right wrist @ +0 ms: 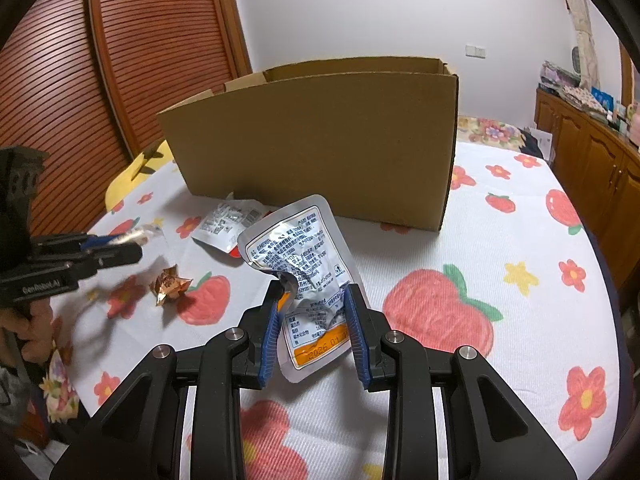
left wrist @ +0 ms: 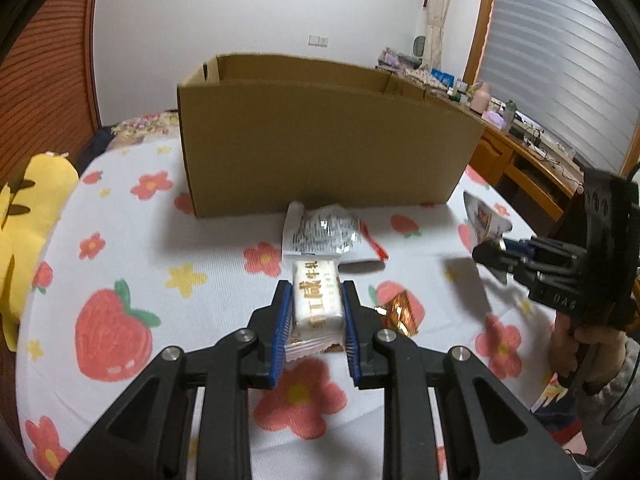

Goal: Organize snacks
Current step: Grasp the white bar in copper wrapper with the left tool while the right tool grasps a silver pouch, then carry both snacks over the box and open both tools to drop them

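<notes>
My left gripper [left wrist: 316, 292] is shut on a white nougat bar [left wrist: 318, 300] with gold lettering, held a little above the cloth. My right gripper [right wrist: 314, 294] is shut on a crinkled silver pouch [right wrist: 298, 252] with an orange date label. An open cardboard box [left wrist: 320, 140] stands behind both; in the right wrist view the box [right wrist: 320, 140] is straight ahead. A second silver packet [left wrist: 320, 232] lies in front of the box, and a small copper-foil candy [left wrist: 400, 312] lies to the right of the left gripper. The same candy [right wrist: 170, 284] and packet [right wrist: 228, 220] show in the right wrist view.
The table wears a white cloth [left wrist: 120, 240] printed with strawberries and flowers. A yellow plush [left wrist: 28, 220] sits at its left edge. A wooden sideboard [left wrist: 520, 156] with small items runs along the right wall. A hand [left wrist: 592, 340] holds the right gripper's handle.
</notes>
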A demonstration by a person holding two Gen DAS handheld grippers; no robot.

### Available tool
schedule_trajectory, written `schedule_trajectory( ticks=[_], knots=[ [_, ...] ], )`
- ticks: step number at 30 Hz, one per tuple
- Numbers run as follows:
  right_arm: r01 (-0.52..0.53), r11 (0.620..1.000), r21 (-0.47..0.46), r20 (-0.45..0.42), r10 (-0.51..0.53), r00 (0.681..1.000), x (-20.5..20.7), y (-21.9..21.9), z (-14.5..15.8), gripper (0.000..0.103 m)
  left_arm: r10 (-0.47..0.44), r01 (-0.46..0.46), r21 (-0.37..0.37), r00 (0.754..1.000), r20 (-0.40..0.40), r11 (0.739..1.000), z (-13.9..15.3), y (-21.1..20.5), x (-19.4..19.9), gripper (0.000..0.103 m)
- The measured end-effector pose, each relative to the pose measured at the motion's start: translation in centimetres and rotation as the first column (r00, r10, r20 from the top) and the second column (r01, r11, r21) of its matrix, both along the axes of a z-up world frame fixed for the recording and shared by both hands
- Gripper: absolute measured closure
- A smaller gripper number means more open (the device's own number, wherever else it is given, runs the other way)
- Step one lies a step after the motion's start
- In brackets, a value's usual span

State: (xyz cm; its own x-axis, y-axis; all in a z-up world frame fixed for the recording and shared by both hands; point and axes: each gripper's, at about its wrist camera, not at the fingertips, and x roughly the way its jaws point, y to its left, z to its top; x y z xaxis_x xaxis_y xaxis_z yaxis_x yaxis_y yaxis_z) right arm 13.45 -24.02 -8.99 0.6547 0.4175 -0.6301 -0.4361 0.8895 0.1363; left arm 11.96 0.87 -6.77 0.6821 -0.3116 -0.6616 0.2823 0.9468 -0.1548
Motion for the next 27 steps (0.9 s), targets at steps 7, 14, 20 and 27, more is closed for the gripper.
schedule_trajectory(
  ticks=[7,14,20,27],
  knots=[
    [-0.005,1.0,0.005,0.009,0.005,1.0,-0.3,-0.2,1.0,0.073,-0.003,0.003,0.0,0.998,0.069,1.0,2.7,-0.4,0.9,0.081],
    [-0.019,1.0,0.01,0.112,0.018,0.994,-0.2,-0.4,6.2,0.073,-0.008,0.008,-0.004,0.989,0.148,1.0,6.1,-0.4,2.5,0.081],
    [-0.021,1.0,-0.023,0.202,0.025,0.979,1.5,0.4,10.7,0.073,-0.008,0.008,0.004,0.982,0.19,1.0,8.3,-0.5,4.8,0.081],
    [-0.016,0.997,-0.072,0.236,0.032,0.971,3.9,1.3,12.5,0.073,0.002,-0.009,0.037,0.983,0.185,0.999,9.0,-0.1,7.4,0.081]
  ],
)
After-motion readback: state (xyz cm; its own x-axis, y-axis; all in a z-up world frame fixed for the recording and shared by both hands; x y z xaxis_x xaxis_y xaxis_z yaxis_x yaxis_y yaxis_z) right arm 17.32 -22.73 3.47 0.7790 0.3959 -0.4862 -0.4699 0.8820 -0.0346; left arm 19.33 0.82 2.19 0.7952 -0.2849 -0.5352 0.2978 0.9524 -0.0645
